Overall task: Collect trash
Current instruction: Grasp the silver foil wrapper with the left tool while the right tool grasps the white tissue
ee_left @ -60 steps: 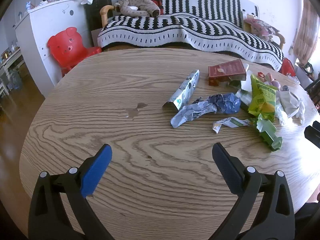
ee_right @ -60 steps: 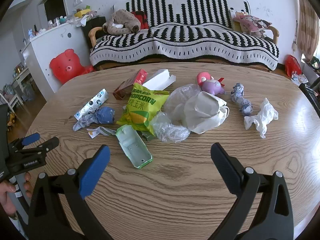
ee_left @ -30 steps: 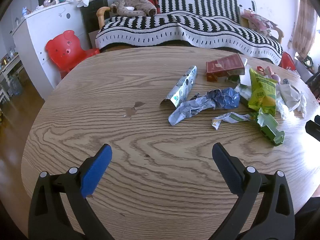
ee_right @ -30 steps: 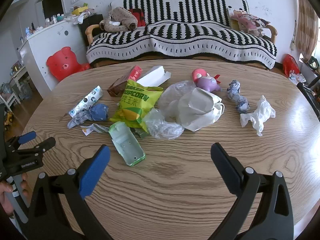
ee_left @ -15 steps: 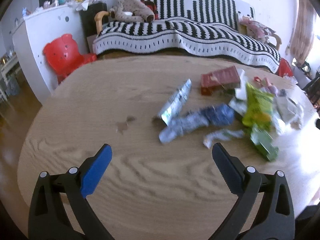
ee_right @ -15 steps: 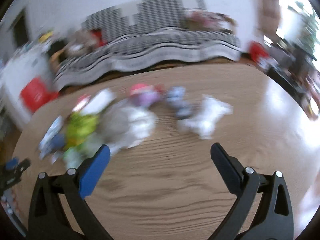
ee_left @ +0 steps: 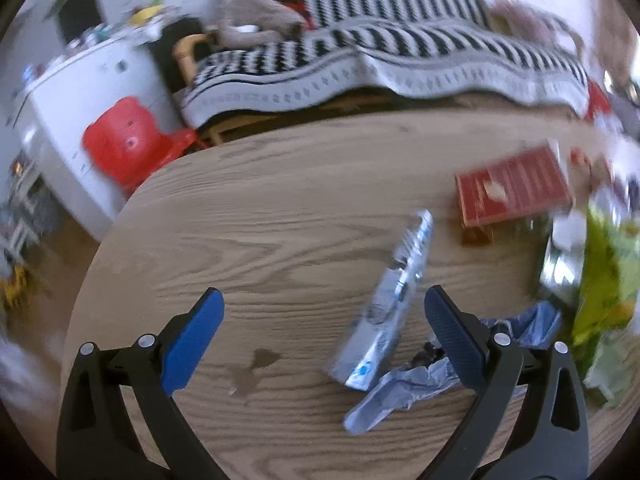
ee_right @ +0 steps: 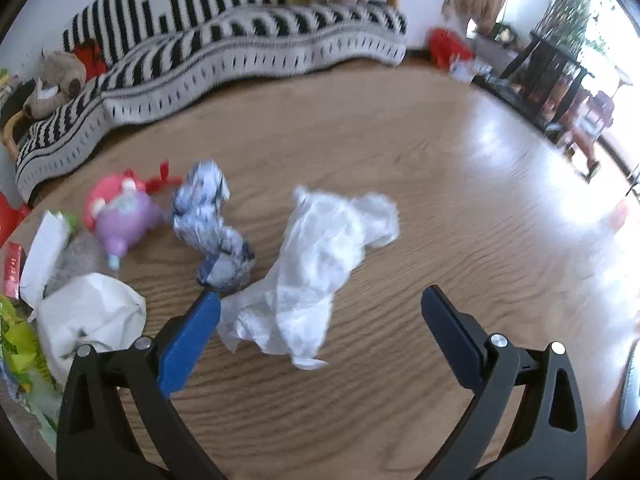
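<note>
Silver wrapper (ee_left: pixel 394 304) lay ahead of the left gripper (ee_left: pixel 323 340), jaws wide and empty, long axis running away toward the table's (ee_left: pixel 280 232) far edge. White tissue (ee_right: pixel 316 268) sat between the right gripper's (ee_right: pixel 320 340) spread, empty jaws, nearer its left one.

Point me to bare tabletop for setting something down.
Free: the table left of the silver wrapper, and right of the white crumpled plastic. Crowded: around the red box and green popcorn bag.
</note>
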